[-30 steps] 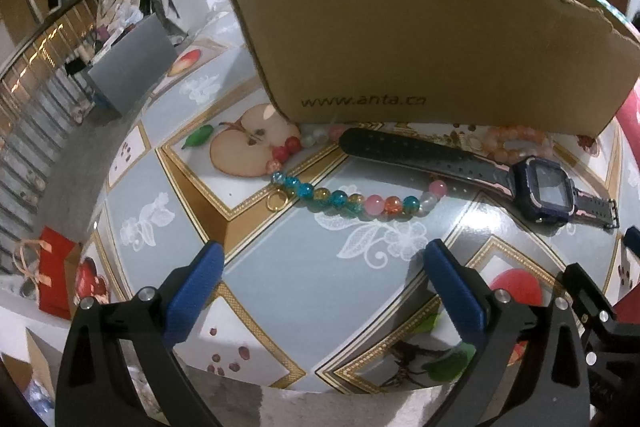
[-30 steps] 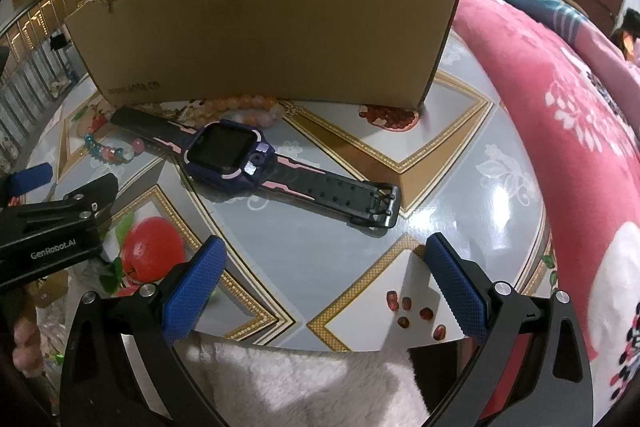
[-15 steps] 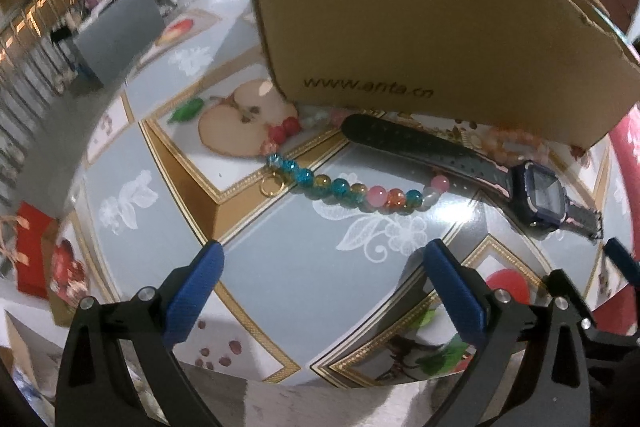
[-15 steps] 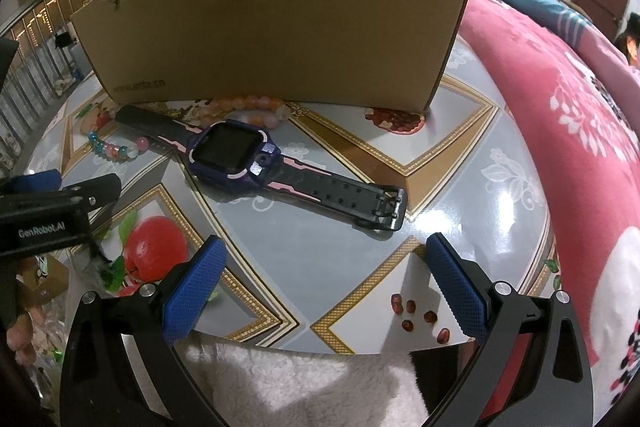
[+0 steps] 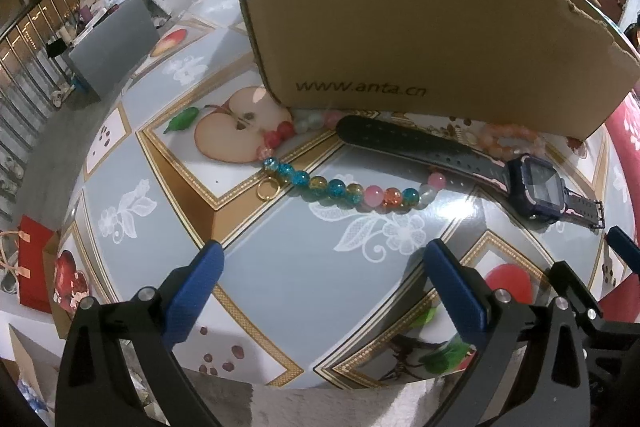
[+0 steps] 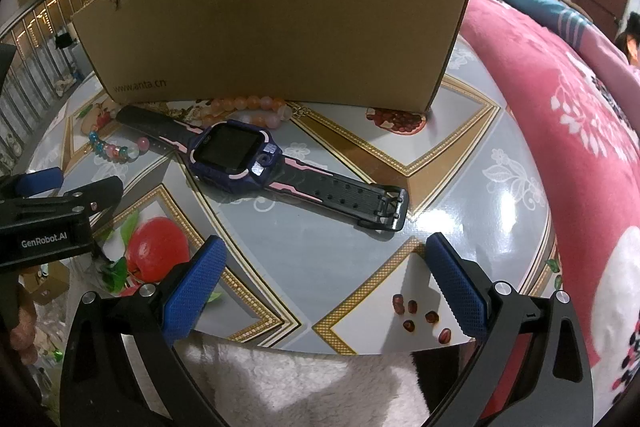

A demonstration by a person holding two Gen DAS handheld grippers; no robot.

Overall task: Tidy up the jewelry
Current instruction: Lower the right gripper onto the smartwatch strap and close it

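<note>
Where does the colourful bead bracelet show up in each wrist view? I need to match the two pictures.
Left wrist: the colourful bead bracelet lies centre frame, ahead of the open left gripper, near the watch strap.
Right wrist: the same bracelet sits far left, beyond the watch, mostly foreshortened.
Shared landmark: the "www.anta.cn" print on the cardboard box, just behind the bracelet.

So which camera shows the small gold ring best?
The left wrist view. There the gold ring lies in plain sight on the table, beside the blue end of the colourful bead bracelet, ahead of the open left claw. The right wrist view shows that bracelet small at the left edge; no ring is discernible.
</note>
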